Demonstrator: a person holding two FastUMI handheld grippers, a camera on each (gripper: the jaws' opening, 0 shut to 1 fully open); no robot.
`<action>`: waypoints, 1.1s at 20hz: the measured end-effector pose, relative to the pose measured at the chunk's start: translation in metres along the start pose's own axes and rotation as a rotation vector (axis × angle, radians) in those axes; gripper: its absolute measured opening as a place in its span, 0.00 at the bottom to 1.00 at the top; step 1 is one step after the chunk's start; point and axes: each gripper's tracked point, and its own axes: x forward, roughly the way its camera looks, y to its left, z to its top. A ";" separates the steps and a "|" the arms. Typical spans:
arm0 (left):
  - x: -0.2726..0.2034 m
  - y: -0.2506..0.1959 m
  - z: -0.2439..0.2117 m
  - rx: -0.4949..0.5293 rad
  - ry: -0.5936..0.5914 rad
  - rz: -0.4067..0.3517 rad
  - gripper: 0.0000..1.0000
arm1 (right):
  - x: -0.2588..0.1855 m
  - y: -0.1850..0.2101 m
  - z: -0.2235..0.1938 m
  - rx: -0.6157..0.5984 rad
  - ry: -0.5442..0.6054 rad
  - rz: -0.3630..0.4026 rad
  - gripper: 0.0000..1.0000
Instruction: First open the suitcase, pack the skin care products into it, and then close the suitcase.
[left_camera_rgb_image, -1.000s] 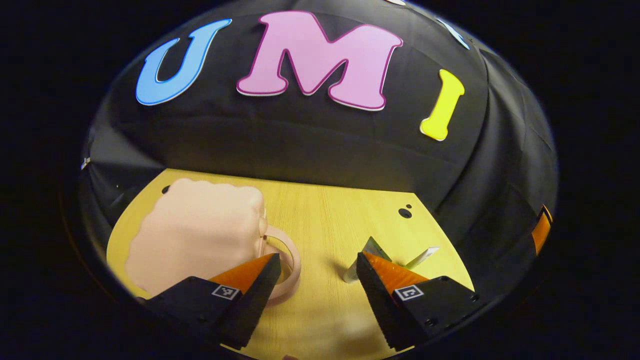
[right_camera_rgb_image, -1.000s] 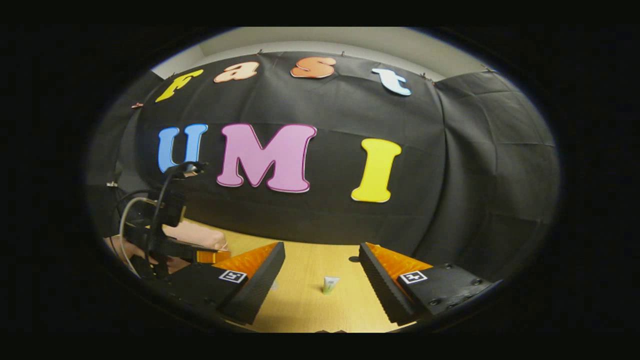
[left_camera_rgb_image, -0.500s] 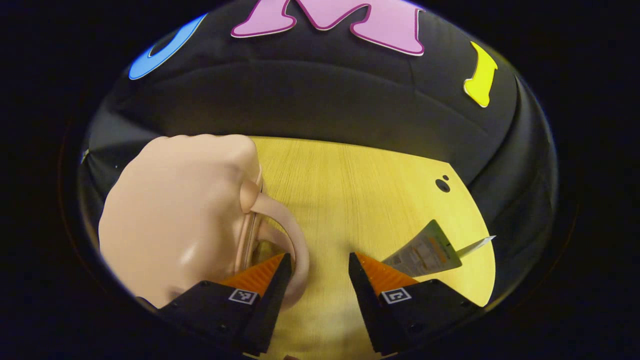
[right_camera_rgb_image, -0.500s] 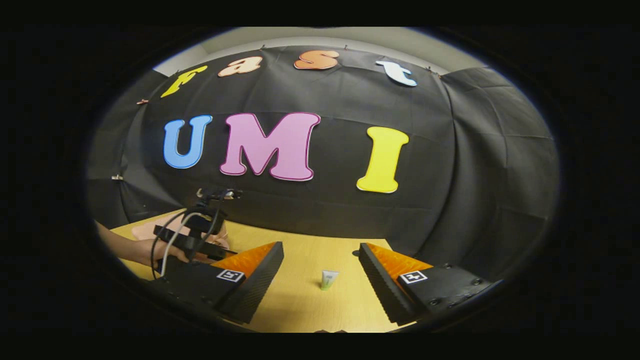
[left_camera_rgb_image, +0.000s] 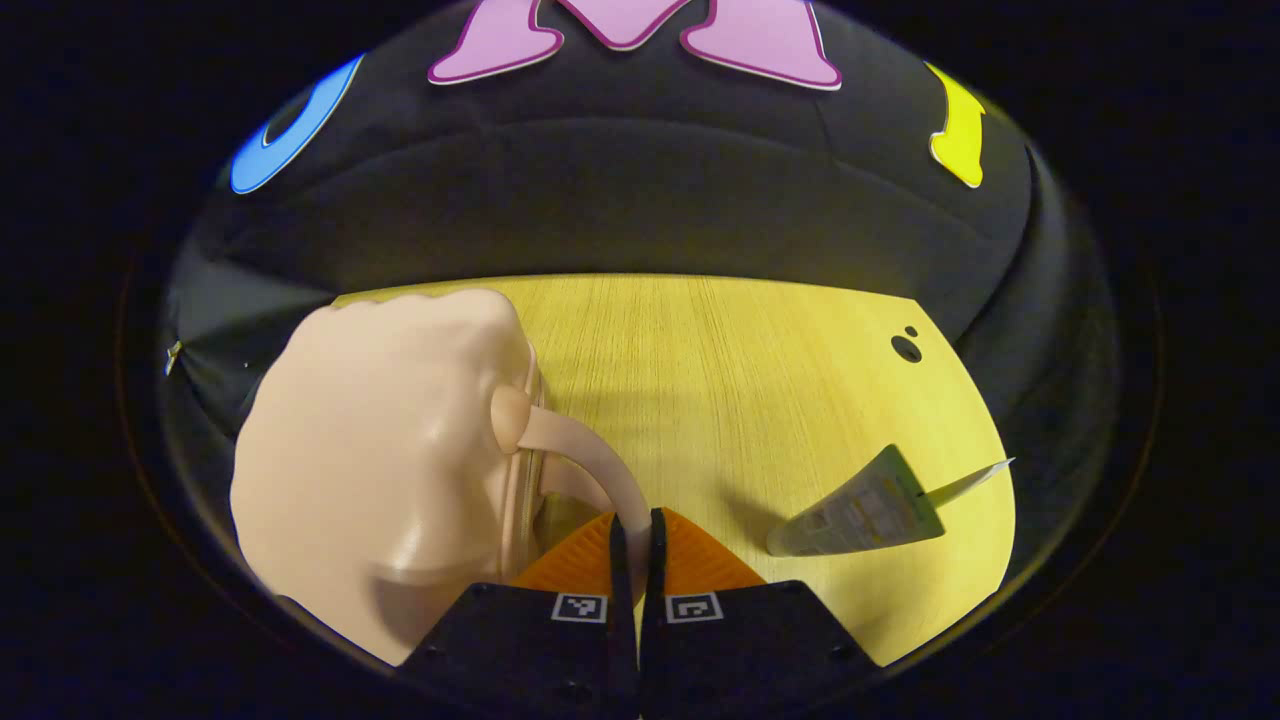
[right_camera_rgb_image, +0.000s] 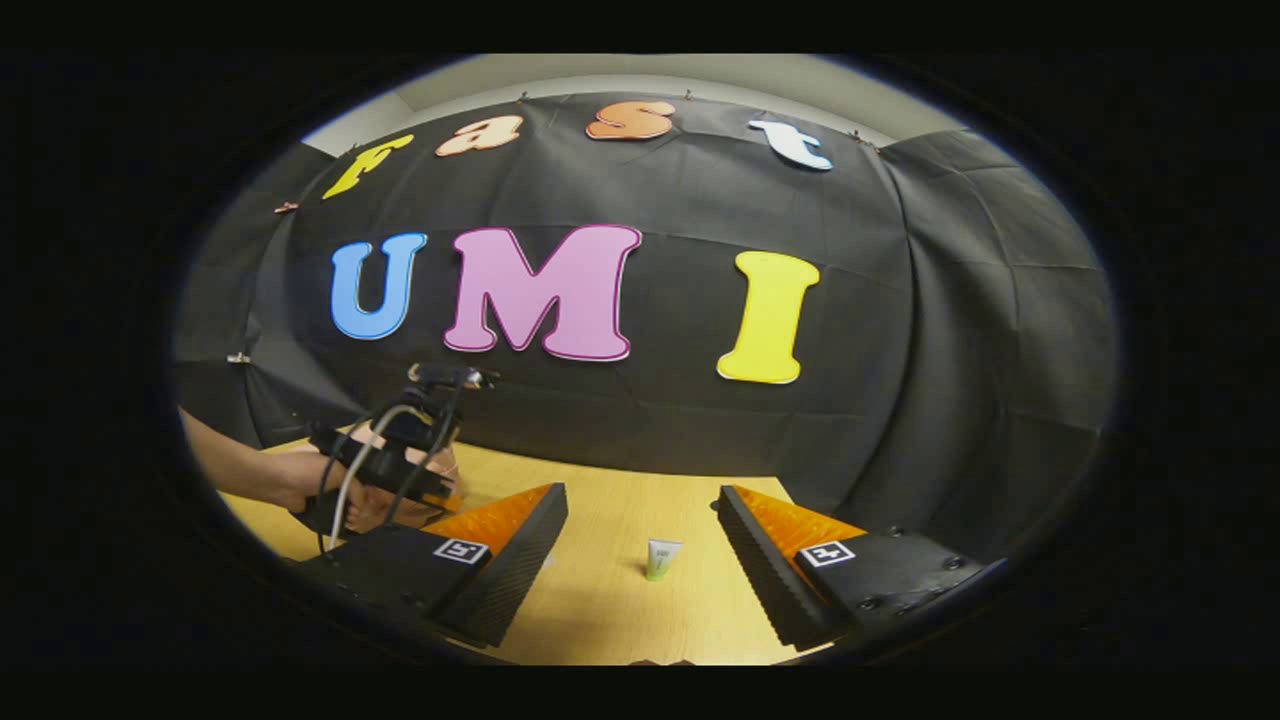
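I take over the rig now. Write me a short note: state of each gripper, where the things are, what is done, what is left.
Left gripper: shut on the handle of the pink suitcase, which stands closed on the table.
Right gripper: open, above the table, holding nothing.
Skin care tube: lies on the table, right of the left gripper; in the right gripper view it stands between the fingers, farther off.
Done: handle gripped.
Left: open the suitcase, pack the tube, close it.

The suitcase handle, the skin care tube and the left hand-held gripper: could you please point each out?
suitcase handle (left_camera_rgb_image: 590, 455): left gripper view, on the curved strap.
skin care tube (left_camera_rgb_image: 860, 510): left gripper view, on its flat body.
left hand-held gripper (left_camera_rgb_image: 637, 535): left gripper view, between the fingertips shut on the handle.
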 end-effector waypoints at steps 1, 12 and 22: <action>-0.026 0.004 0.020 -0.025 -0.036 -0.029 0.07 | -0.001 0.004 0.007 -0.001 -0.012 0.005 0.96; -0.170 0.348 0.139 0.075 -0.268 0.221 0.06 | -0.018 0.082 0.037 -0.047 -0.029 -0.003 0.93; -0.039 0.580 0.038 -0.149 -0.168 0.234 0.06 | -0.024 0.140 -0.023 0.006 0.104 -0.113 0.96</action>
